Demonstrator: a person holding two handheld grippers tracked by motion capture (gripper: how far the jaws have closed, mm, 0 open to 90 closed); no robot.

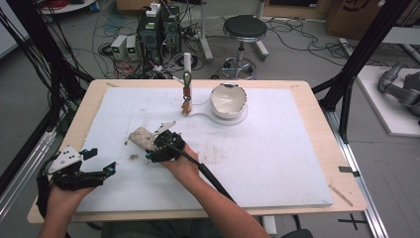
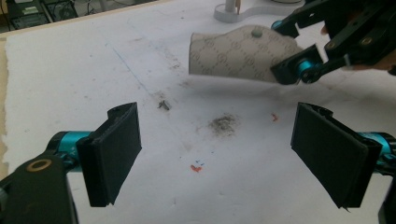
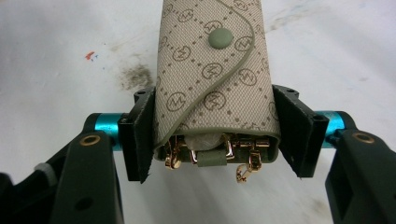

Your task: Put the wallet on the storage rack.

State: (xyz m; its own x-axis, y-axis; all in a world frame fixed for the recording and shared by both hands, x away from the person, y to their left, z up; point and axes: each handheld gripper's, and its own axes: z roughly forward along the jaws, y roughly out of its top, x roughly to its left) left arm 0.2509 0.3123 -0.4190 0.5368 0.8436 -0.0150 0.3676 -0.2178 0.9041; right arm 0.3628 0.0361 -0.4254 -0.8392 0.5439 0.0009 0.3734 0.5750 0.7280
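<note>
The right hand-held gripper (image 3: 212,140) has its two black jaws clamped on a beige monogram-patterned key pouch (image 3: 212,70), one pad pressed against each long side near the open end. In the right gripper view the pouch runs straight away from the jaws, its curved flap with a grey-green snap button (image 3: 221,37) facing up, and gold-coloured key hooks (image 3: 243,161) hang out of the end nearest the camera. From the high view, this hand-held gripper (image 1: 157,145) sits left of the middle of the white sheet covering the tabletop (image 1: 277,163), and the pouch (image 1: 141,138) sticks out of it to the left and away from the person. In the left gripper view the pouch (image 2: 238,53) appears lifted a little off the sheet, with a soft shadow under it, gripped at its right end by the right hand-held gripper (image 2: 299,56).

The left hand-held gripper (image 2: 217,154) holds nothing; its jaws stand wide apart over the bare sheet, with a dark smudge (image 2: 223,122) on the surface between them. In the high view it (image 1: 106,168) rests at the near left edge of the tabletop, near the pouch but apart from it, pointing towards it.

Farther back stand a white bowl with a chipped rim (image 1: 228,100) and, just to its left, a small upright stand (image 1: 187,87).
</note>
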